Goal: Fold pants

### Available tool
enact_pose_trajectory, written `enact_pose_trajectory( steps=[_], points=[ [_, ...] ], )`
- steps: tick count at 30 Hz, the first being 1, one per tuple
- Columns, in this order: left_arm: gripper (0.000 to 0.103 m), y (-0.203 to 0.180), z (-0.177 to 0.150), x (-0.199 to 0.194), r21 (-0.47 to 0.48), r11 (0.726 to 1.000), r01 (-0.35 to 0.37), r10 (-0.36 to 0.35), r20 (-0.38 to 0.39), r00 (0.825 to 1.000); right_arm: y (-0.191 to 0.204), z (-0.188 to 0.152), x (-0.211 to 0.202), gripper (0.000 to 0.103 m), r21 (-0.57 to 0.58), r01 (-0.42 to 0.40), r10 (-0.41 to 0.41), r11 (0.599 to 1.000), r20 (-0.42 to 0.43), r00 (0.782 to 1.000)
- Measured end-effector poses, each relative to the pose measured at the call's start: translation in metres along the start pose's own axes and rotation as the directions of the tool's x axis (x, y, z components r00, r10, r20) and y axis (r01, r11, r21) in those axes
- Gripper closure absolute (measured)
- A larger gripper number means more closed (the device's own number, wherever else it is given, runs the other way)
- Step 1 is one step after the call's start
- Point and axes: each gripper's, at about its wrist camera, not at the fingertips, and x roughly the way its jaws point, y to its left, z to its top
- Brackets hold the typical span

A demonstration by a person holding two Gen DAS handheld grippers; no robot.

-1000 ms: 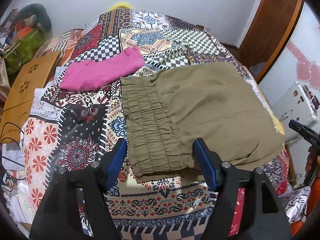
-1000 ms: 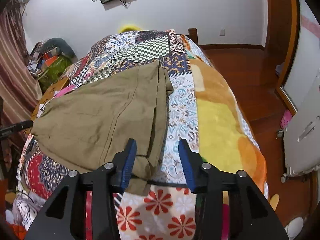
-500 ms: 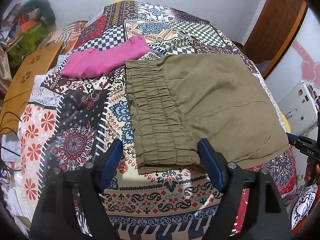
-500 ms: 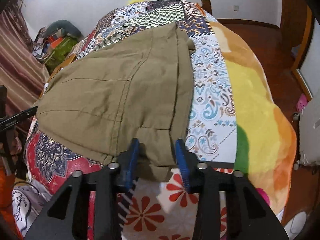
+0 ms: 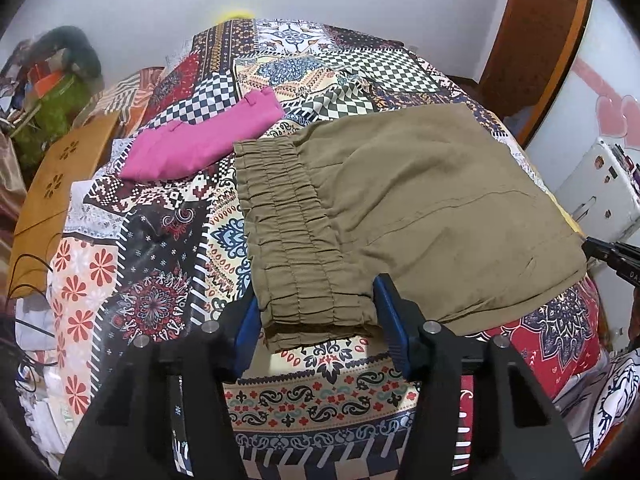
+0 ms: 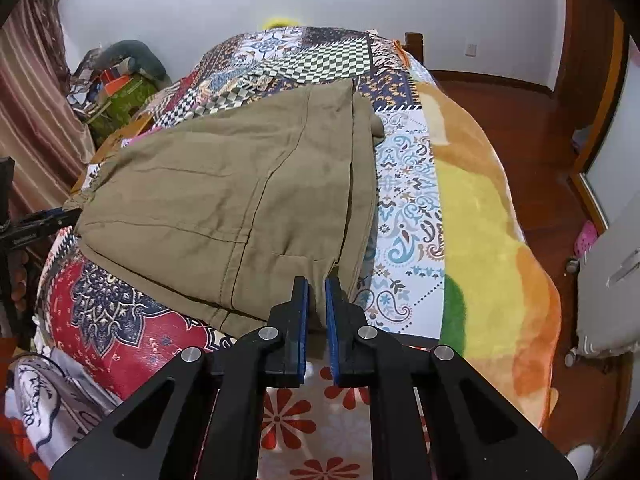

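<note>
Olive pants point(image 5: 420, 208) lie folded flat on the patchwork bed cover point(image 5: 160, 288), with the gathered elastic waistband point(image 5: 288, 232) at the left. My left gripper point(image 5: 318, 320) straddles the waistband's near end. Its jaws are closing, and the blue pads point(image 5: 248, 322) stand right at the two sides of the fabric. In the right wrist view the pants point(image 6: 224, 184) spread away to the left. My right gripper point(image 6: 316, 300) is shut on their near leg-end corner, with olive cloth pinched between the pads. The right gripper's tip point(image 5: 608, 256) also shows at the pants' far right corner.
A folded pink garment point(image 5: 204, 140) lies behind the waistband. A wooden lap table point(image 5: 60, 184) and piled clutter point(image 5: 52, 92) stand left of the bed. A yellow-orange blanket point(image 6: 480, 216) covers the bed's right side, with wooden floor point(image 6: 520, 112) and a white case point(image 5: 600, 184) beyond.
The right jaws closed from well apart onto the pants' leg end. The left jaws moved in over the waistband's near end and narrowed against it.
</note>
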Motion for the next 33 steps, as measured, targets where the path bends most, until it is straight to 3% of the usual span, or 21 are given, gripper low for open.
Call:
enact_pose_trajectory(
  steps=[19, 21, 26, 31, 33],
  points=[
    [0.046, 0.005, -0.008, 0.012, -0.029, 0.999, 0.017, -0.018, -0.03, 0.999, 0.004, -0.011, 0.021, 0.096, -0.021, 0.022, -0.023, 1.0, -0.082, 0.996],
    [0.04, 0.004, -0.005, 0.008, -0.016, 1.0, -0.003, 0.002, -0.025, 1.0, 0.004, -0.009, 0.02, 0.096, -0.021, 0.024, -0.025, 1.0, -0.081, 0.996],
    [0.038, 0.006, 0.009, -0.006, -0.007, 0.999, -0.032, 0.032, 0.004, 0.999, -0.002, 0.0, 0.012, 0.089, 0.0, 0.055, -0.055, 0.999, -0.071, 0.996],
    [0.032, 0.012, 0.031, -0.019, -0.014, 0.998, -0.064, 0.065, 0.063, 0.996, -0.008, 0.02, 0.001, 0.073, 0.015, 0.072, -0.072, 0.997, -0.007, 0.997],
    [0.032, 0.016, 0.041, -0.021, -0.023, 0.997, -0.068, 0.069, 0.08, 0.994, -0.009, 0.031, -0.003, 0.073, 0.007, 0.077, -0.077, 0.997, 0.024, 0.997]
  ],
)
